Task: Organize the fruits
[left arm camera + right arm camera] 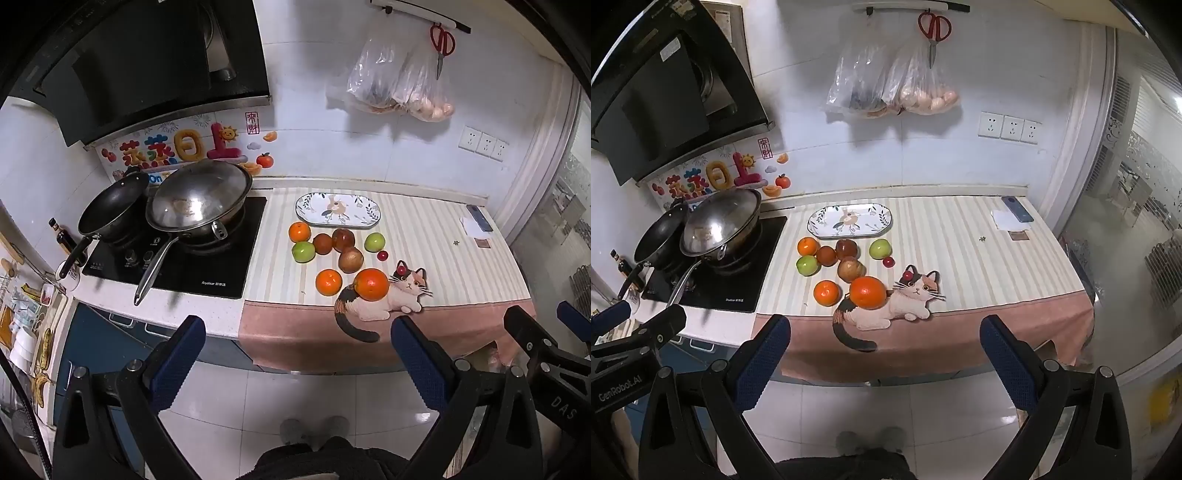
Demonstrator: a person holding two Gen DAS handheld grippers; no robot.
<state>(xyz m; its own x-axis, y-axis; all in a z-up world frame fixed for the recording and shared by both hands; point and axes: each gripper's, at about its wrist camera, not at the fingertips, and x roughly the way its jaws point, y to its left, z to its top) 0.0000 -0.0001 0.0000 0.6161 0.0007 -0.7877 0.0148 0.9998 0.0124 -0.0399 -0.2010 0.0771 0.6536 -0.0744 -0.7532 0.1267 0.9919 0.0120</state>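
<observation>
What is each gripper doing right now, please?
Left gripper: open, holding nothing, short of the counter.
Right gripper: open, holding nothing, short of the counter.

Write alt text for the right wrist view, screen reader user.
Open right tongs hover short of a counter where loose fruit, including a large orange and two green apples, lies in front of an empty patterned plate. A stove with two pans sits left; the left tongs edge in at far left.
</observation>
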